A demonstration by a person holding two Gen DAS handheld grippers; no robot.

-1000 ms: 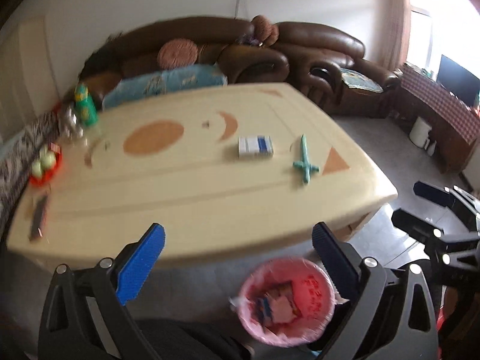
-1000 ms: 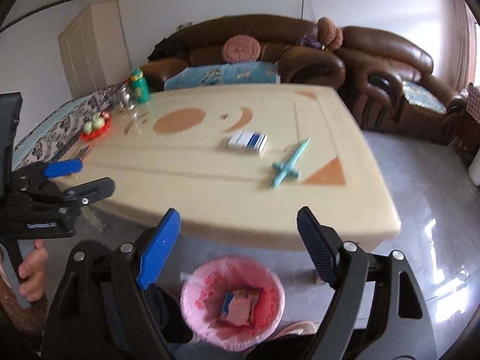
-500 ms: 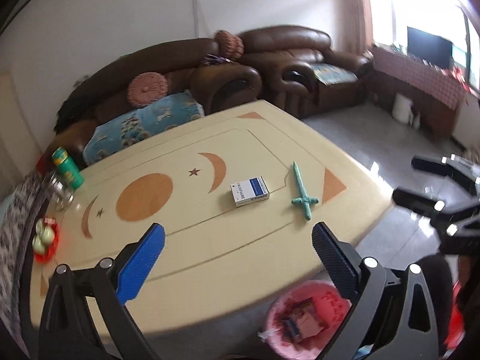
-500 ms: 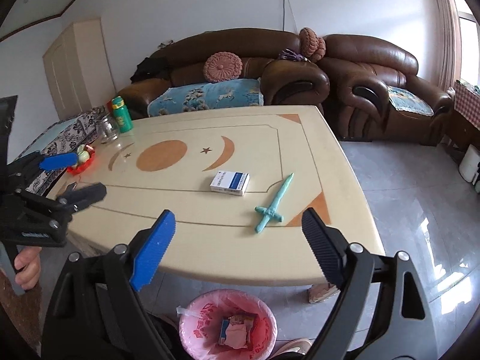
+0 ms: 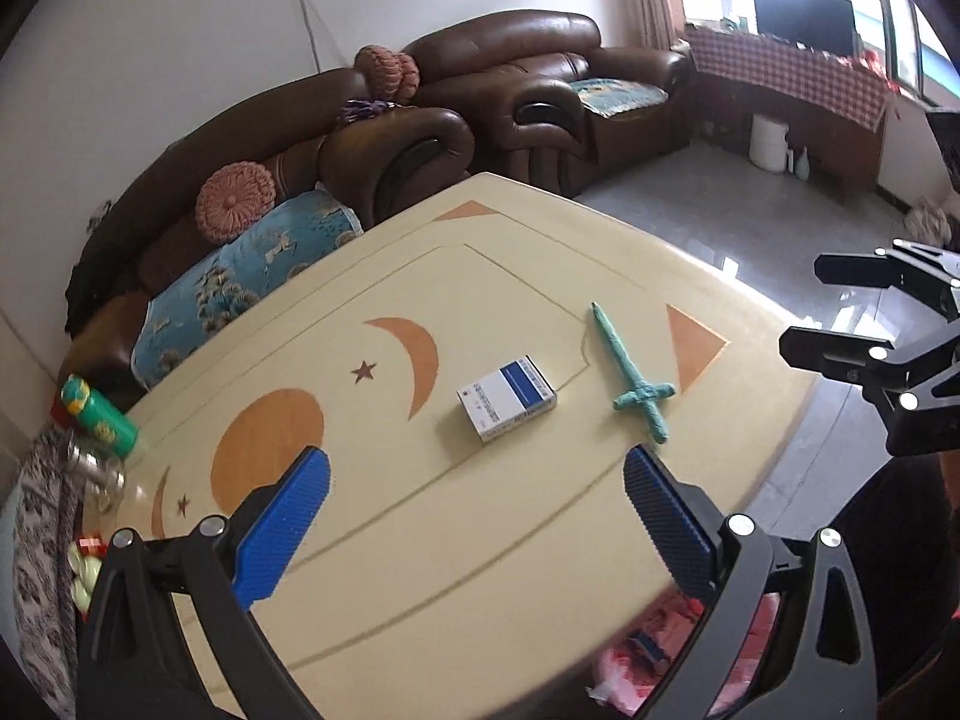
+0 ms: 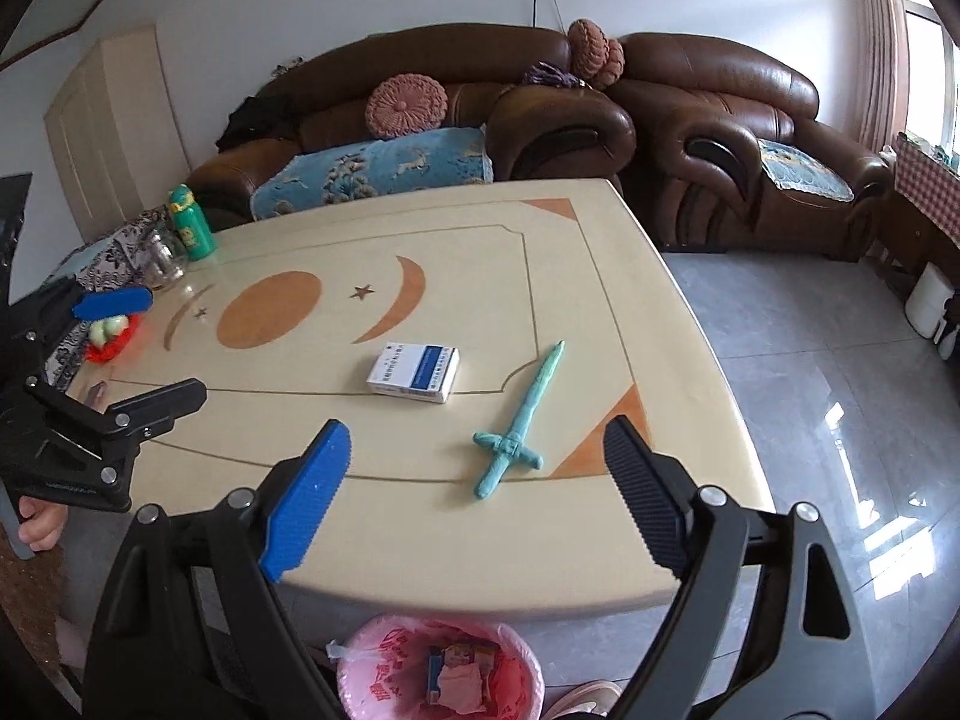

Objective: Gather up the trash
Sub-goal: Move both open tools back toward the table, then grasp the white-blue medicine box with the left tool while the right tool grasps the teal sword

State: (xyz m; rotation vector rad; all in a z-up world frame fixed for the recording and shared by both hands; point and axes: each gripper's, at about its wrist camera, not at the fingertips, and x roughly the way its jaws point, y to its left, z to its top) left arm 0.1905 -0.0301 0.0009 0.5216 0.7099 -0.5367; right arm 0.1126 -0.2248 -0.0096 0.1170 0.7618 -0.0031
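A white and blue box (image 5: 506, 398) (image 6: 414, 372) lies near the middle of the cream table (image 5: 420, 540) (image 6: 480, 252). A teal toy sword (image 5: 630, 375) (image 6: 519, 429) lies to its right. A pink-lined trash bin (image 6: 441, 669) (image 5: 660, 648) with packets inside stands on the floor under the near table edge. My left gripper (image 5: 477, 510) is open and empty above the near part of the table. My right gripper (image 6: 477, 474) is open and empty, just short of the sword.
A green bottle (image 6: 192, 225), a glass jar (image 6: 163, 255) and a red dish with green fruit (image 6: 111, 336) stand at the table's far left. Brown leather sofas (image 6: 600, 114) line the wall behind. Grey tiled floor (image 6: 810, 390) lies to the right.
Both grippers have risen and moved forward over the table. The bin has dropped toward the bottom edge of both views. The jaws stay open.
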